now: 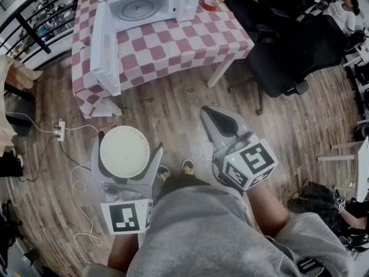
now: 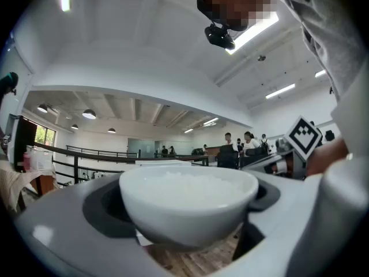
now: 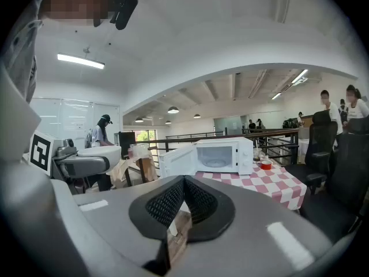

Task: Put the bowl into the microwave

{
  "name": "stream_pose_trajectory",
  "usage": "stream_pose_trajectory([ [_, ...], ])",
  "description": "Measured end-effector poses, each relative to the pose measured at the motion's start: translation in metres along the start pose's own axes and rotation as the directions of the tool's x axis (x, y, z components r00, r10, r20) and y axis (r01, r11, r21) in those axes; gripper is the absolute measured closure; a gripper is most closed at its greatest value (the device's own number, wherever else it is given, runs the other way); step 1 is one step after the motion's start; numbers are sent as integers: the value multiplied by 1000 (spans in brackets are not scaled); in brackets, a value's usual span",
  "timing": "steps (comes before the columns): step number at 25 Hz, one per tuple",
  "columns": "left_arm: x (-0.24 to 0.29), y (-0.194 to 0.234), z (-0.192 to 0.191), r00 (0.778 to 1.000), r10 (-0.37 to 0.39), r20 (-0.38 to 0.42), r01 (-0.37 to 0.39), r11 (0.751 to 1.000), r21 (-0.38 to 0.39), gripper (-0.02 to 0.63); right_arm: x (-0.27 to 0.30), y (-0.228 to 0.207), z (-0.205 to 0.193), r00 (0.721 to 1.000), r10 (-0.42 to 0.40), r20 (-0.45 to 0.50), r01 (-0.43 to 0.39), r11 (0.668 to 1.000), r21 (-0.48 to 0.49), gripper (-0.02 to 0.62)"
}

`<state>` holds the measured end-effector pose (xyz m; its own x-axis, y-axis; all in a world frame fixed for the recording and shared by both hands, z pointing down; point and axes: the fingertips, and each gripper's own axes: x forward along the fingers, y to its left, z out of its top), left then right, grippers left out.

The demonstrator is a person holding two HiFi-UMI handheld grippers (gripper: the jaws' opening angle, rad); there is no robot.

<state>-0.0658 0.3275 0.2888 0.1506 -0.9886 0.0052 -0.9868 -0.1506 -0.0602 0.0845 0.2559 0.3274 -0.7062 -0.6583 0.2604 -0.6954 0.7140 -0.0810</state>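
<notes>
A white bowl (image 1: 124,149) (image 2: 187,203) sits between the two jaws of my left gripper (image 1: 127,156) (image 2: 184,215), which is shut on its sides and carries it above the wooden floor. The bowl also shows in the right gripper view (image 3: 98,153), at the left. On the checkered table (image 1: 190,39) stands the white microwave (image 1: 144,4) (image 3: 222,154), its door (image 1: 106,53) swung open to the left and its turntable bare. My right gripper (image 1: 209,112) (image 3: 183,181) is shut with nothing in it and points toward the table.
A red roll (image 1: 210,4) lies on the table right of the microwave. Black office chairs (image 1: 294,51) stand to the table's right. A power strip (image 1: 60,130) and white cable lie on the floor at the left, near a black railing (image 1: 29,27).
</notes>
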Motion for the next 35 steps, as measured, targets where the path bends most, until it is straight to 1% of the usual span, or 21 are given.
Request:
stream_pose_trajectory([
  [8,7,7,5,1000,2,15,-2,1000,-26,71,7,0,6,1000,-8,17,8,1000,-6,597],
  [18,5,25,7,1000,-18,23,18,999,-32,71,18,10,11,999,-37,13,37,999,-3,597],
  [23,-1,33,3,1000,-25,16,25,999,-35,71,19,21,7,1000,-30,4,30,999,21,597],
  [28,-8,39,7,999,-24,33,25,999,-30,71,21,32,4,1000,-13,-1,13,999,38,597],
  [35,-2,34,5,999,-42,20,42,999,-29,71,24,31,5,1000,4,3,-4,999,48,597],
])
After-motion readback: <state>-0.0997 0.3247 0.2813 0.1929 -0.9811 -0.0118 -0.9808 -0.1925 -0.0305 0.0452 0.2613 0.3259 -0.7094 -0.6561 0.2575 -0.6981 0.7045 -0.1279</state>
